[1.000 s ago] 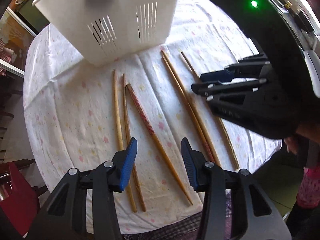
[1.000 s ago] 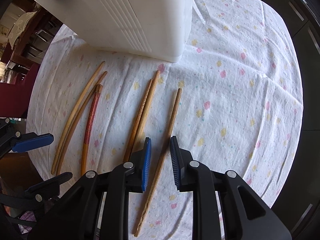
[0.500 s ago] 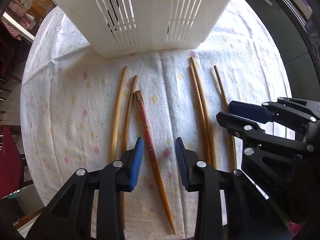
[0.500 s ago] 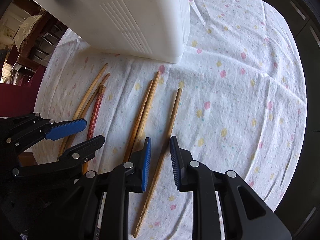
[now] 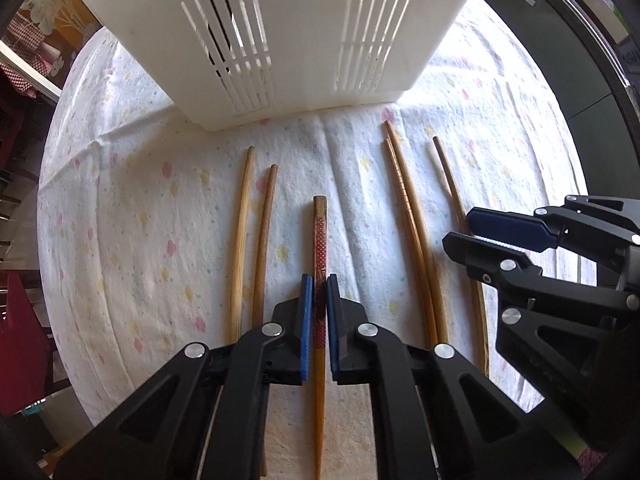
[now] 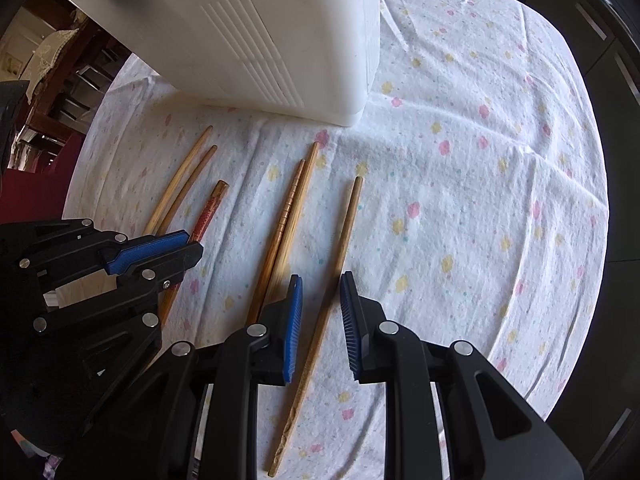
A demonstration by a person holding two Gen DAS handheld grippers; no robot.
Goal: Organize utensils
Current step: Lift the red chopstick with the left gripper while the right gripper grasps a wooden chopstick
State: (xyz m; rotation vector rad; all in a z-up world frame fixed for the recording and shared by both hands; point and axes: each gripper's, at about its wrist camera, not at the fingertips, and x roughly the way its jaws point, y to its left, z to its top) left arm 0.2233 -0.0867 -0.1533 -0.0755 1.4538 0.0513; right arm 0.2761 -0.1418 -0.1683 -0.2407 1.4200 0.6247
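While the left gripper point(image 5: 316, 285) pointed down at the flowered tablecloth point(image 5: 132, 216), its blue pads had just been closing and sat clamped on the red-patterned chopstick point(image 5: 319, 236), gripping it around mid-length; the blunt end ran far toward the white slotted basket point(image 5: 304, 40), the tip ran near, under the gripper body. Left of it, just beside, lay two pale chopsticks point(image 5: 250, 240), side by side and not gripped. Right of it, a touching pair of brown chopsticks point(image 5: 412, 220). Further right, a single dark chopstick point(image 6: 340, 256) lay between the pads of the right gripper point(image 6: 320, 284), jaws narrowly apart, a gap visible on each side of the stick, no contact seen. Basket stood at the far side, upright, close to the far ends of all six sticks but not touching them.
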